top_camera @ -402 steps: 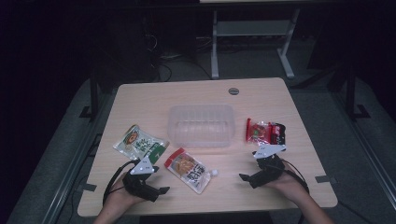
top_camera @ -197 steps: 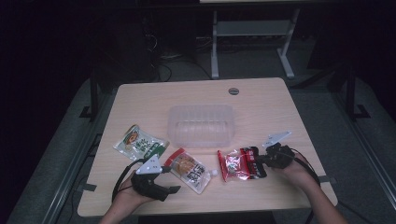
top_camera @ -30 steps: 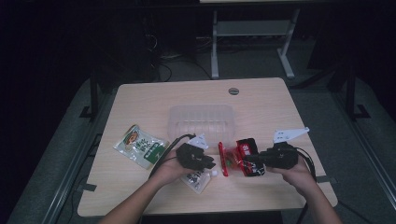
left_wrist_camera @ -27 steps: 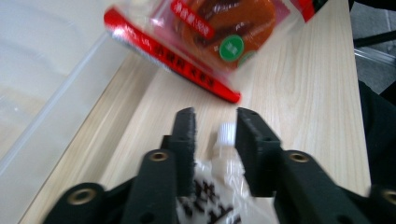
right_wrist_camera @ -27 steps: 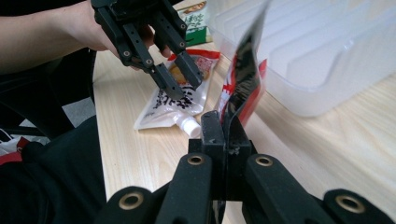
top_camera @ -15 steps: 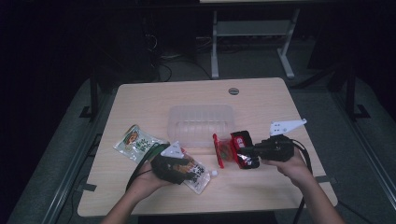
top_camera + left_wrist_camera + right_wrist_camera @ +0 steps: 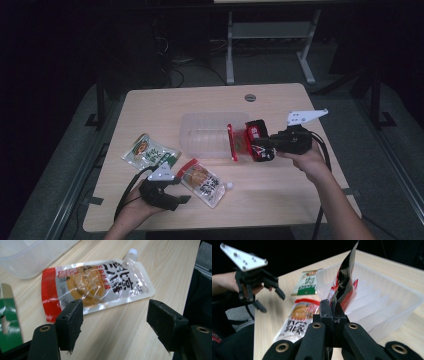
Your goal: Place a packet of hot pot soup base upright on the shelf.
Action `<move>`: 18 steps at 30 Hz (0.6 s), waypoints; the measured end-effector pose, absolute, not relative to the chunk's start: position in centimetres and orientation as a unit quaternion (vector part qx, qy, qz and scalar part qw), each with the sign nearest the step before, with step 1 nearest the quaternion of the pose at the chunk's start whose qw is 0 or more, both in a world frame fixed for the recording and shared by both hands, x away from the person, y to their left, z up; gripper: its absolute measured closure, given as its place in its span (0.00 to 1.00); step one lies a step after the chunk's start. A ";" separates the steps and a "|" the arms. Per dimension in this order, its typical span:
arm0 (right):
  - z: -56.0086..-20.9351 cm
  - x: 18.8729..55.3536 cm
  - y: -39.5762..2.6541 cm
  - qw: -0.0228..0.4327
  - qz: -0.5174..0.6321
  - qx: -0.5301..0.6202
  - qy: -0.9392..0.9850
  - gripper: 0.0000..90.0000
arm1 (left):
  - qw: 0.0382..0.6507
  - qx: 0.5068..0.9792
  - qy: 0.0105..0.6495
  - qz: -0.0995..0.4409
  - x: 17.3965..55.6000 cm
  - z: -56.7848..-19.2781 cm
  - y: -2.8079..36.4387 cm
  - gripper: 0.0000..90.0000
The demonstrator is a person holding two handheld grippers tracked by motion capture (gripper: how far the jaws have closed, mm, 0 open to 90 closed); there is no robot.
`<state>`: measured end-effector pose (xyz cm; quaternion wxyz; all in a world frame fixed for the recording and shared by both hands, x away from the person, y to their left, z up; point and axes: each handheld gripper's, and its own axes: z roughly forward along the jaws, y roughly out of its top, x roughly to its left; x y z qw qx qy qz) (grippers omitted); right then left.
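Right gripper [image 7: 266,145] pinching the red snack pouch [image 7: 247,142] by one edge, jaws pressed tight on the film with no gap between them. Pouch standing on edge ahead of the jaws, lifted off the wooden table [image 7: 280,200], its far end hanging over the near right rim of the clear plastic container [image 7: 205,135]. In the right gripper view, pouch [image 7: 344,285] rising upright and slightly tilted straight out of the closed jaws, with the ribbed container [image 7: 387,305] just behind and to the right of it.

Left gripper [image 7: 182,199] low at the near left of the table, jaws spread, having just been opening, nothing between them. Directly ahead of those jaws, flat on the wood, the spouted sauce pouch [image 7: 100,287], red band at one end, white cap at the other; left jaw pad just short of the pouch's near edge, whether touching cannot be told, right pad well clear of it. Beyond that pouch, a corner of the container [image 7: 30,257]. To the left of the left gripper, the green-and-white sachet [image 7: 150,152], flat on the table, close beside the sauce pouch [image 7: 202,181]. Left gripper [image 7: 269,298] also seen farther off in the right gripper view, held over the table's edge, grey three-cornered plate on top.
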<state>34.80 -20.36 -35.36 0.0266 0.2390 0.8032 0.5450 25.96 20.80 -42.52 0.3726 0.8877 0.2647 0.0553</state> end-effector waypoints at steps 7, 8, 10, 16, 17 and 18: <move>-33.8 36.5 -20.1 0.050 0.549 0.242 0.799 1.00 | 0.370 0.889 0.265 0.057 26.0 -42.8 21.0 0.32; -33.7 36.8 -20.0 0.055 0.547 0.243 0.799 1.00 | 0.369 0.889 0.264 0.058 26.1 -42.8 21.0 0.32; -33.4 37.4 -19.8 0.063 0.542 0.246 0.801 1.00 | 0.369 0.889 0.266 0.058 26.1 -42.9 20.9 0.32; -33.2 38.4 -19.7 0.073 0.545 0.252 0.796 1.00 | 0.368 0.890 0.261 0.062 26.3 -42.8 21.0 0.32; -33.3 38.3 -19.7 0.072 0.544 0.254 0.797 1.00 | 0.370 0.888 0.265 0.060 26.3 -42.8 21.0 0.32; -33.4 38.3 -19.8 0.073 0.542 0.256 0.797 1.00 | 0.371 0.888 0.264 0.061 26.3 -42.8 21.1 0.32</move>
